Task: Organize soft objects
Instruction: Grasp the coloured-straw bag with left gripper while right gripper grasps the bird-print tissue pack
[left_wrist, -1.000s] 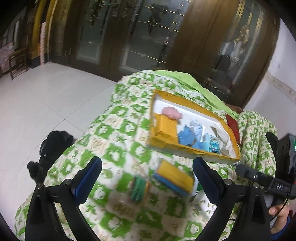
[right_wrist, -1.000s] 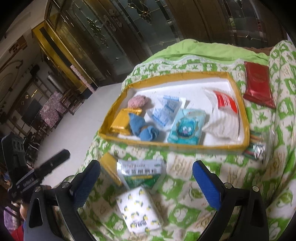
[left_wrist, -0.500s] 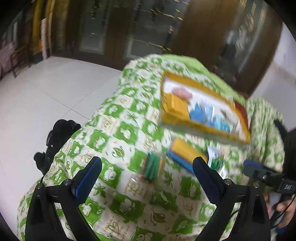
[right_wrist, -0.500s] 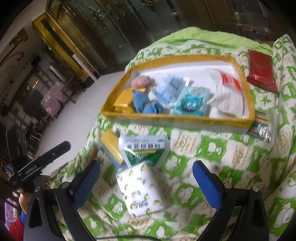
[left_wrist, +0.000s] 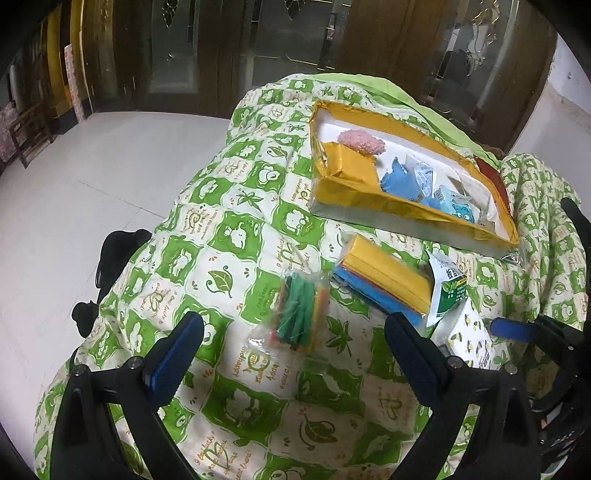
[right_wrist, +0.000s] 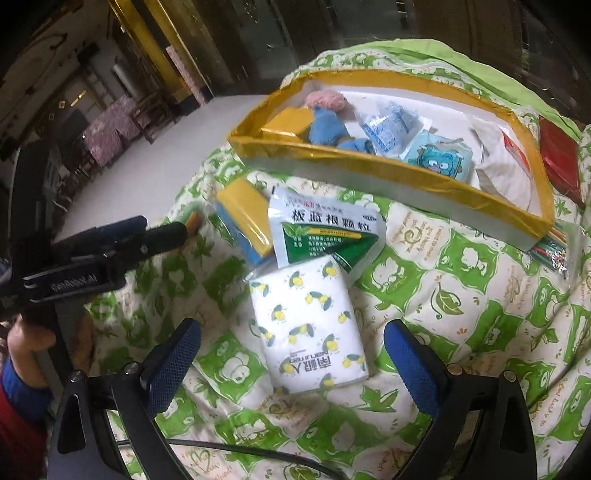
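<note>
Both pairs of fingers are spread and empty, so I'd lower my right gripper squarely over the tissue pack at lower centre, pinch its long sides softly, then lift it toward the yellow-rimmed box at upper right.

Green-and-cream checked quilt with leaf prints, gold-rimmed white tray, white tissue pack with yellow-and-green lemons, green-and-white sachet, yellow-and-blue sponge, pink fluffy ball
</note>
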